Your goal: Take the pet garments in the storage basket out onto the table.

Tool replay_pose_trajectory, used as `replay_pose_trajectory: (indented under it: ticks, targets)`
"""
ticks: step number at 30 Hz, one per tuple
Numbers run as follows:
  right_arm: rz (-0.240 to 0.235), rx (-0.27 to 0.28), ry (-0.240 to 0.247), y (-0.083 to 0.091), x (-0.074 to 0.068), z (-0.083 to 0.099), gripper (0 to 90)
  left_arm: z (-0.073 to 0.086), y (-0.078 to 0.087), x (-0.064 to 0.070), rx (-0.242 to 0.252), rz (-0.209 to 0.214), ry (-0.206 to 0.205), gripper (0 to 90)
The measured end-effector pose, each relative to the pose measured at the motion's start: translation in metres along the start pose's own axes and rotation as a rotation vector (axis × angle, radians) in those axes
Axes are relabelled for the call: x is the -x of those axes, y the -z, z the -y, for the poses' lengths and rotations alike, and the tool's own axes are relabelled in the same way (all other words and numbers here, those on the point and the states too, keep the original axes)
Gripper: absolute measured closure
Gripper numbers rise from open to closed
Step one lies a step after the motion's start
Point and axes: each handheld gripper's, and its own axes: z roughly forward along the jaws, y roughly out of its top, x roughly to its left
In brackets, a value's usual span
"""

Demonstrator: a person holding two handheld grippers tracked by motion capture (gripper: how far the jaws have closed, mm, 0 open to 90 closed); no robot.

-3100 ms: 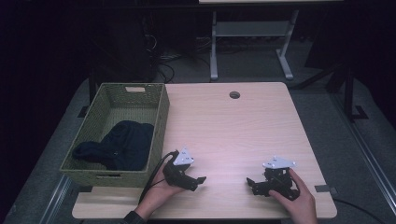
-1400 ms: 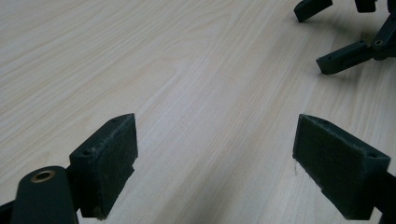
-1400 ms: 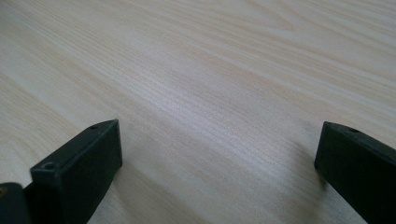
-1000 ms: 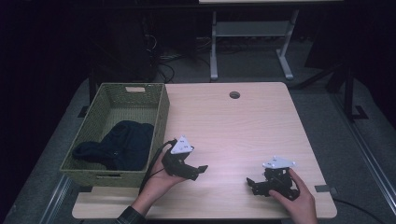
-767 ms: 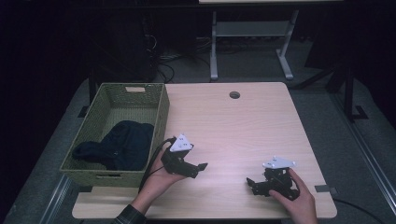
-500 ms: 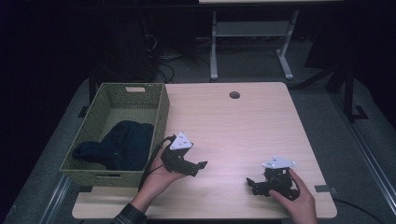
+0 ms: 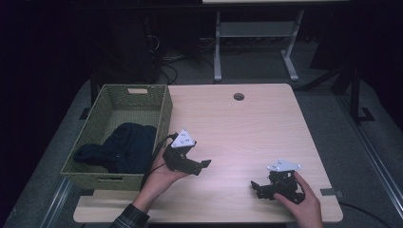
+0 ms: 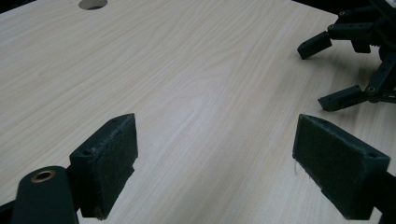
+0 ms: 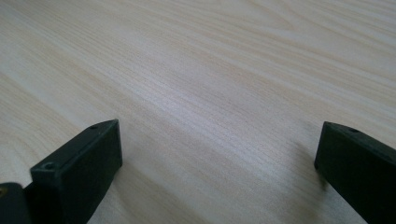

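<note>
My left gripper (image 7: 202, 165) is held a little above the wooden table (image 7: 237, 128), just right of the green woven basket (image 7: 164, 111), open with nothing between its jaws. In the left gripper view its pads (image 8: 109, 163) stand wide apart over bare wood, and the right gripper (image 8: 345, 70) shows at the upper right. My right gripper (image 7: 256, 186) rests low near the table's front right, open and empty. In the right gripper view its fingers (image 9: 79, 172) frame bare tabletop. A dark blue cloth (image 7: 121, 147) lies bunched inside the basket.
A round cable hole (image 7: 238, 96) sits near the table's far edge. Behind the table stands a grey metal frame (image 7: 256, 42) on dark floor. The basket takes up the table's left side.
The left gripper has lifted off the table and moved slightly forward and up beside the basket. The right gripper has stayed where it was.
</note>
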Motion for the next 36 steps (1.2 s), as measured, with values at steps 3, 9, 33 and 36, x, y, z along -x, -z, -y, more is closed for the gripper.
replay_pose_trajectory:
  ticks: [3,9,33,36]
  targets:
    - [0.000,0.000,0.000,0.000,0.000,0.000,0.4,-0.003,0.001,-0.001,-0.003,0.008,-0.009,13.5]
    - [0.000,0.002,0.003,0.000,0.000,0.000,0.4,-0.009,0.005,-0.004,0.004,0.034,-0.005,13.4]
    - [0.000,0.002,0.003,0.000,0.000,0.000,0.4,-0.029,0.036,-0.027,0.019,0.064,-0.012,13.5]
    - [0.000,0.002,0.003,0.000,0.000,0.000,0.4,-0.028,0.043,-0.032,0.031,0.059,0.003,13.8]
